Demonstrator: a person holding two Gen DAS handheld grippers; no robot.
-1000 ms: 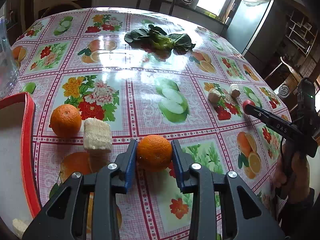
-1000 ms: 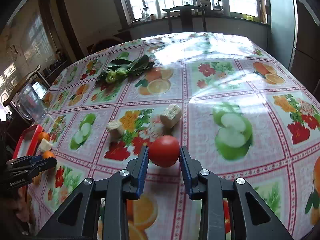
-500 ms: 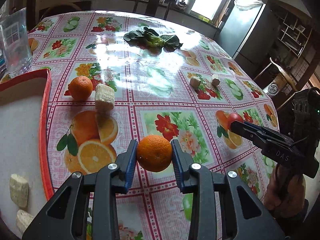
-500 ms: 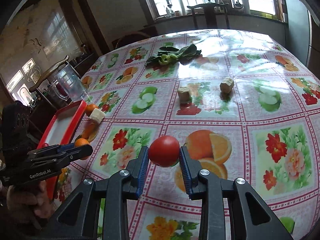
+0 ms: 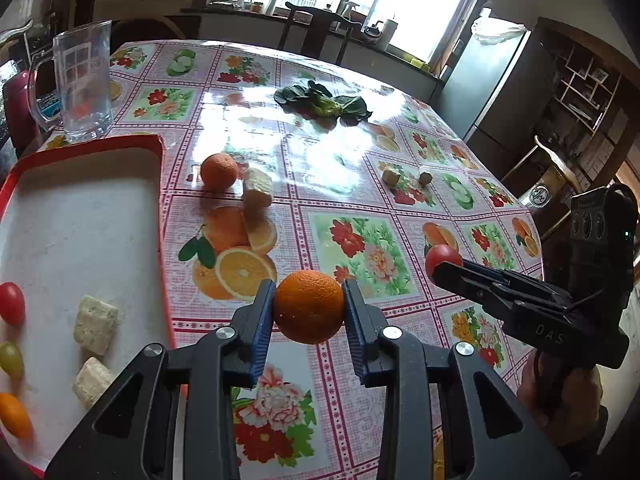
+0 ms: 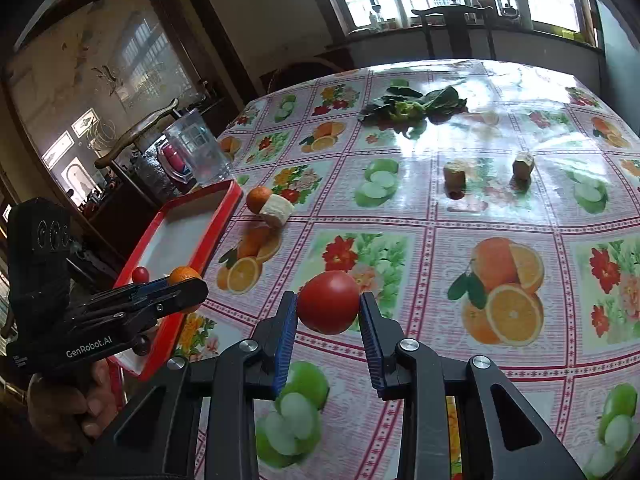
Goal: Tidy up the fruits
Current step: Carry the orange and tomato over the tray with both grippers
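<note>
My left gripper is shut on an orange and holds it above the table, just right of the red tray. My right gripper is shut on a red tomato, held above the tablecloth. The right gripper shows at the right of the left wrist view; the left gripper shows at the left of the right wrist view, by the tray. A second orange lies on the table beside a pale corn piece. The tray holds small tomatoes and pale chunks.
A glass mug stands behind the tray. Leafy greens lie at the far middle. Two brownish chunks sit on the right half of the table. The flowered tablecloth covers the round table; chairs stand around it.
Both grippers have lifted and drawn back toward the near left with their fruits. The tray has come further into the left wrist view.
</note>
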